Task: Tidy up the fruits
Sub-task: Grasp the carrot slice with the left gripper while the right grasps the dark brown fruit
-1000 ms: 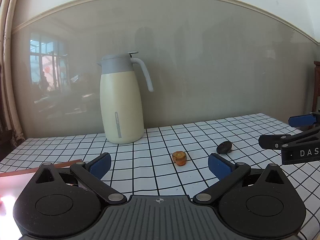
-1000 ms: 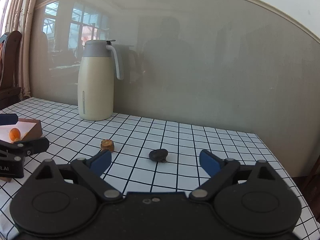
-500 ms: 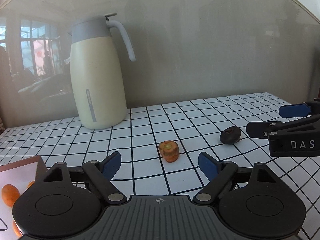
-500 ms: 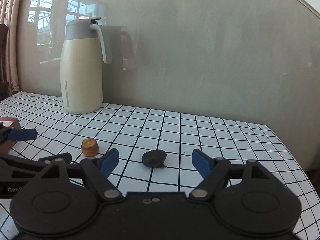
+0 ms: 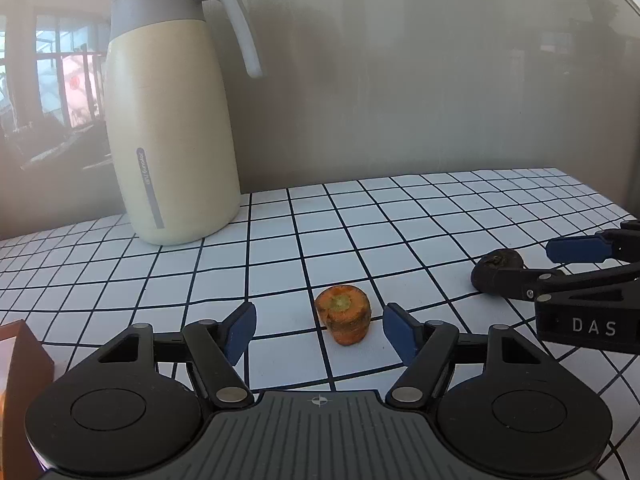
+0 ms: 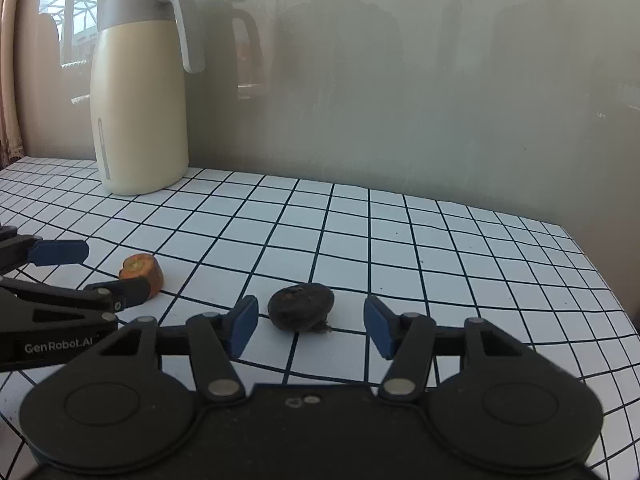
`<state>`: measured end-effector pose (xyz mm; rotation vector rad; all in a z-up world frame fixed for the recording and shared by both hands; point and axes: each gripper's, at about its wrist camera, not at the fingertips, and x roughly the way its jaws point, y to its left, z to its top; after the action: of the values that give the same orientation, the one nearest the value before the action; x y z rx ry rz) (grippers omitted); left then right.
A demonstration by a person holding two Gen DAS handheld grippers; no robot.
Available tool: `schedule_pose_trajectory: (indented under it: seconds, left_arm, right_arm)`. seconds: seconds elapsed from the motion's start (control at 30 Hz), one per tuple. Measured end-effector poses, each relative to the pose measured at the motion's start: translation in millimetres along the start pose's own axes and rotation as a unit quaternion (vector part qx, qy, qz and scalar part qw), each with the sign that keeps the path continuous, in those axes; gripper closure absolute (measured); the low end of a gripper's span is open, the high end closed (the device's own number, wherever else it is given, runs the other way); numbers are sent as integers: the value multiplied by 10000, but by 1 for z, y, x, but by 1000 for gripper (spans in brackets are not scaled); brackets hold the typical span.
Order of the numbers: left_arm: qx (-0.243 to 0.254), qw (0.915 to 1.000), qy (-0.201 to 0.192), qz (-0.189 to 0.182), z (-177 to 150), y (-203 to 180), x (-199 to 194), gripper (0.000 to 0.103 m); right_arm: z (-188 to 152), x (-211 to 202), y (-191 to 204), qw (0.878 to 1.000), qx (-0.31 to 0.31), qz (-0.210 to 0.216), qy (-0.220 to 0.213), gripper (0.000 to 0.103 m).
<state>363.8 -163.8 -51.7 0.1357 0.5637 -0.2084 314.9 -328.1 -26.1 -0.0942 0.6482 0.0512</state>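
Note:
An orange carrot stub [image 5: 345,319] stands on the checked tablecloth, between the open blue pads of my left gripper [image 5: 319,332], untouched; it also shows in the right wrist view [image 6: 141,270]. A dark round fruit [image 6: 301,306] lies between the open pads of my right gripper [image 6: 311,327], nearer the left pad, untouched. In the left wrist view the dark fruit [image 5: 498,264] sits partly behind the right gripper [image 5: 520,266]. In the right wrist view the left gripper [image 6: 104,270] is at the far left.
A tall cream thermos jug [image 5: 168,120] with a grey lid stands at the back by the wall, also in the right wrist view [image 6: 138,92]. A brown box corner [image 5: 24,356] is at the left. The table edge [image 6: 600,280] runs along the right.
Both grippers have moved forward and down. The carrot stub now sits between the left pads and the dark fruit between the right pads. Both stay open.

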Motion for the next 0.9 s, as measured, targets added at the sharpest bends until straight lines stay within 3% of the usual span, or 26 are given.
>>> schedule_pose_trajectory:
  seconds: [0.2, 0.43, 0.57, 0.9]
  left_arm:
    - [-172, 9997, 146, -56, 4, 2, 13, 33]
    - [-153, 9997, 171, -54, 5, 0, 18, 47]
    - [14, 9999, 134, -34, 5, -5, 18, 69]
    - [0, 9999, 14, -100, 4, -5, 5, 69]
  right_arm:
    - [0, 11, 0, 10000, 7, 21, 82, 59]
    - [-1, 22, 0, 9998, 40, 85, 190, 67]
    - [-2, 24, 4, 9997, -3, 100, 205, 71]
    - [-2, 12, -2, 9998, 95, 33, 152, 71]
